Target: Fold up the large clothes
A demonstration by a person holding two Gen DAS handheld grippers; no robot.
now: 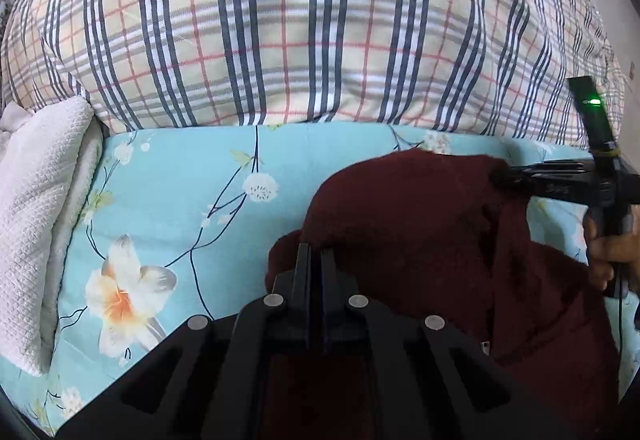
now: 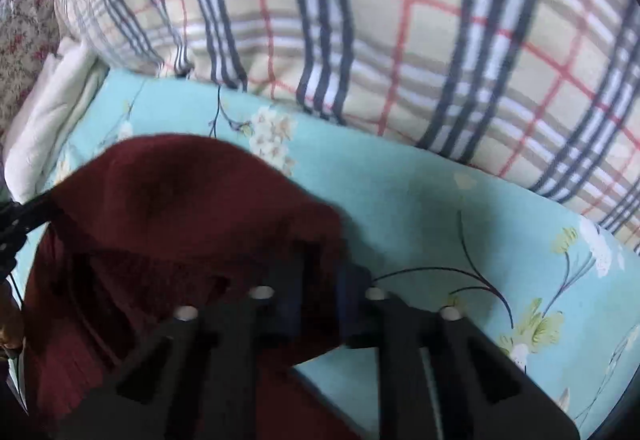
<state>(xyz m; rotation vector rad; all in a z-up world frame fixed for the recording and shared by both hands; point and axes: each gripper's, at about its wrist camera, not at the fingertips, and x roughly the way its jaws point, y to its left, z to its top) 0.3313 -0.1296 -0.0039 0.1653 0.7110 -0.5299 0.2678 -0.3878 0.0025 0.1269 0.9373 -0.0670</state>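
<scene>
I've got my left gripper (image 1: 316,260) clamped on the near edge of the maroon knit garment (image 1: 420,232), and my right gripper (image 2: 320,272) pinches its far edge, fabric between the jaws. The garment hangs bunched between the 2 over the floral sheet (image 1: 168,200). I judge it early: no flat fold yet, everything left.

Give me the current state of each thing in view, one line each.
Dark red garment: bunched on the bed, lifted at two edges.
Left gripper: shut on the garment's near edge.
Right gripper: fingers closed on garment cloth.
Plaid quilt: heaped behind.
Floral sheet: spread flat.
White towel: folded at the side.
</scene>
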